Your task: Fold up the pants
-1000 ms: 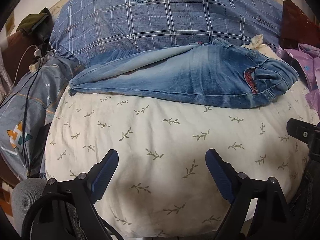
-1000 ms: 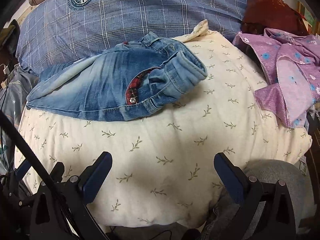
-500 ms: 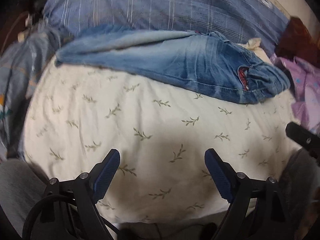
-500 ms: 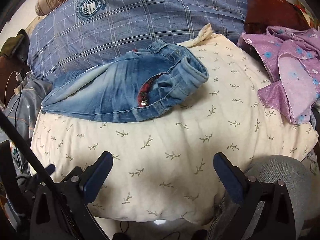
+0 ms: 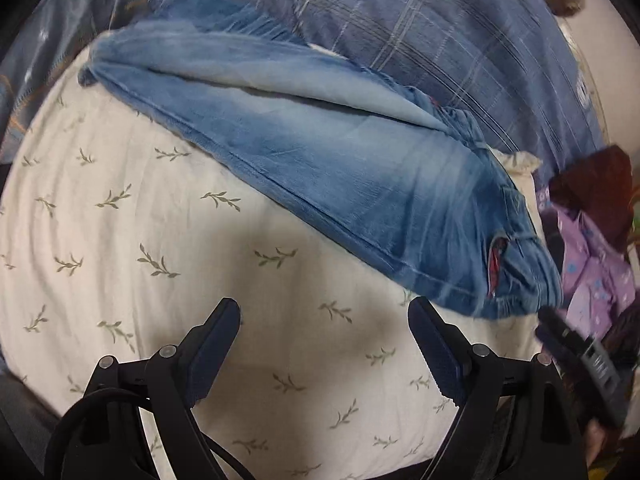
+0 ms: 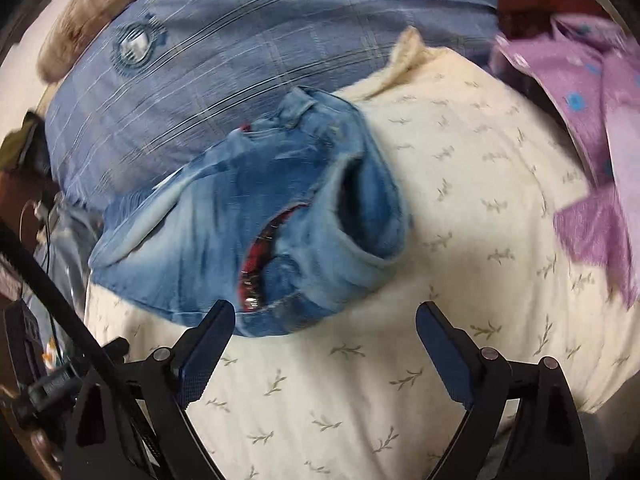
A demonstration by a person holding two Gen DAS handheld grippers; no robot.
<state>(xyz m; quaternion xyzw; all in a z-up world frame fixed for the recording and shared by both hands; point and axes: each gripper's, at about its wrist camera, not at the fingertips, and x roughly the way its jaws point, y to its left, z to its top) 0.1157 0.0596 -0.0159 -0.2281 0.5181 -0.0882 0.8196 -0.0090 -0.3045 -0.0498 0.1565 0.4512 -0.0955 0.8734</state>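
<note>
Blue denim pants [image 5: 340, 172] lie folded lengthwise across a cream leaf-print pillow [image 5: 160, 280], legs to the left, waist to the right. In the right wrist view the waist end [image 6: 280, 224] with its open waistband and red-lined pocket lies just ahead of my gripper. My left gripper [image 5: 324, 316] is open and empty, hovering over the pillow just short of the pants' near edge. My right gripper [image 6: 325, 318] is open and empty, its left fingertip [image 6: 218, 320] at the edge of the waist.
A blue plaid pillow [image 5: 400, 28] lies behind the pants. Purple floral clothing [image 6: 592, 140] lies to the right on the cream pillow [image 6: 460, 200]. The other gripper's black frame [image 5: 580, 360] shows at the right edge. Cables and dark items [image 6: 36, 216] are at left.
Both grippers have moved forward toward the pants, which now look larger and closer. The left view has tilted, the right has closed in on the waist. Both stay open.
</note>
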